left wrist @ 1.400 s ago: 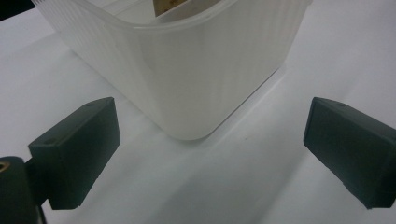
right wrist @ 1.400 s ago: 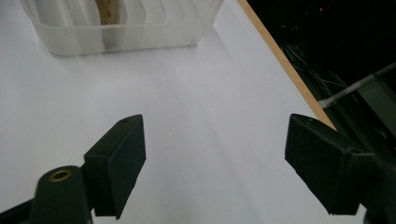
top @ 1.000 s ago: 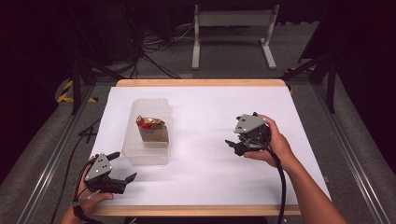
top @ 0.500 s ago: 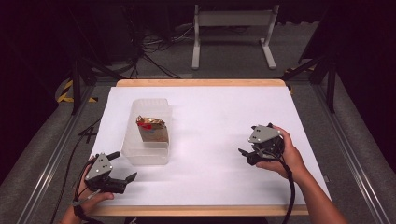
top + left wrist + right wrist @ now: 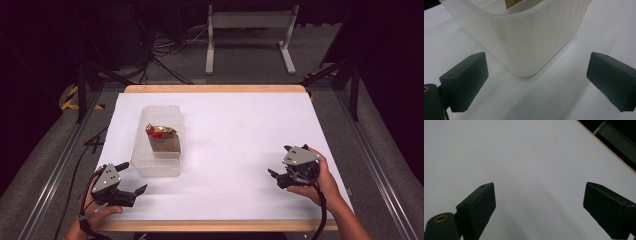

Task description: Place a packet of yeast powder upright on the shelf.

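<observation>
The right gripper (image 5: pixel 278 178) has its two black jaws spread wide with only bare white table surface (image 5: pixel 524 157) between them; they have just been opening further, and nothing is held. It sits low at the near right of the table (image 5: pixel 240 130), cradled in the person's right hand (image 5: pixel 320 177), pointing left toward the middle. The left gripper (image 5: pixel 131 193) is likewise wide open and empty, its pads (image 5: pixel 464 80) standing on either side of the near corner of the translucent plastic container (image 5: pixel 524 45) without touching it; in the high view it rests at the near left edge, just beside the container's (image 5: pixel 157 145) near end. Inside the container stands a small brown packet (image 5: pixel 163 140) with a crinkled gold and red top, upright and roughly in the middle of the tub. Both hands seem parked, and the packet looks already placed. The main risk from here, as I judge it, lies with the left gripper: it is so near the light container that a forward nudge or a careless swing of the trailing cable could push the tub across the smooth sheet or tip the packet over. The right gripper is well apart from everything and threatens little.
</observation>
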Demonstrator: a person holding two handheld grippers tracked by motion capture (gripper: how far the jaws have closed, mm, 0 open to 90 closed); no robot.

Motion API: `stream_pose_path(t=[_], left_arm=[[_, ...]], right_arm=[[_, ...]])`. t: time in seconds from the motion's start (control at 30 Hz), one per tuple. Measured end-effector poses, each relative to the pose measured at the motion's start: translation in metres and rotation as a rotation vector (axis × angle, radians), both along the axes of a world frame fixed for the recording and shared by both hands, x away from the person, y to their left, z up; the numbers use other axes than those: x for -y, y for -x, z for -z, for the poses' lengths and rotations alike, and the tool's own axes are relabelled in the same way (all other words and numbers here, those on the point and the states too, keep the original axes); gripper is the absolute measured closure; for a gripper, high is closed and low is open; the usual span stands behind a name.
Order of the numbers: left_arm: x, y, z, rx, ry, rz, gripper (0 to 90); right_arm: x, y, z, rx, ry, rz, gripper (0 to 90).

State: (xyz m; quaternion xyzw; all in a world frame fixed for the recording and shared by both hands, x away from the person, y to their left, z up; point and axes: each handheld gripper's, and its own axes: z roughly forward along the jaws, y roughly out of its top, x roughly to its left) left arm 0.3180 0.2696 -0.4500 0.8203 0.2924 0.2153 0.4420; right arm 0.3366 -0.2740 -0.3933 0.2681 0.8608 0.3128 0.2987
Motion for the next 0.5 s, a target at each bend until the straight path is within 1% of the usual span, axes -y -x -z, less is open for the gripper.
stream_pose_path(t=[0.03,0.07,0.17,0.2,0.23,0.3,0.33,0.4,0.43,0.5], left_arm=[[0.0,0.0,0.0,-0.001,-0.002,0.0,4.7],[0.0,0.0,0.0,0.001,-0.004,0.0,4.7],[0.0,0.0,0.0,0.003,-0.001,-0.002,4.7],[0.0,0.0,0.0,0.003,-0.002,-0.002,4.7],[0.0,-0.001,0.0,0.003,-0.002,-0.001,4.7],[0.0,-0.001,-0.001,0.005,-0.004,0.0,4.7],[0.0,0.0,-0.001,0.005,-0.004,0.0,4.7],[0.001,-0.001,-0.001,0.005,-0.003,-0.001,4.7],[0.001,-0.001,-0.001,0.006,-0.004,-0.001,4.7],[0.001,-0.001,-0.001,0.006,-0.006,-0.002,4.7]], right_arm=[[0.003,0.001,0.001,0.001,-0.003,0.007,11.2],[0.007,0.004,0.003,-0.008,-0.012,0.018,10.9],[0.012,0.008,0.004,-0.019,-0.026,0.03,10.2],[0.017,0.013,0.005,-0.01,-0.045,0.042,9.1],[0.017,0.013,0.005,-0.01,-0.045,0.042,9.1],[0.021,0.018,0.007,-0.005,-0.052,0.053,8.1],[0.024,0.023,0.011,-0.002,-0.067,0.061,8.0],[0.027,0.025,0.012,0.004,-0.066,0.063,8.0],[0.029,0.027,0.014,0.013,-0.075,0.074,7.9],[0.033,0.032,0.016,0.015,-0.098,0.082,7.7]])
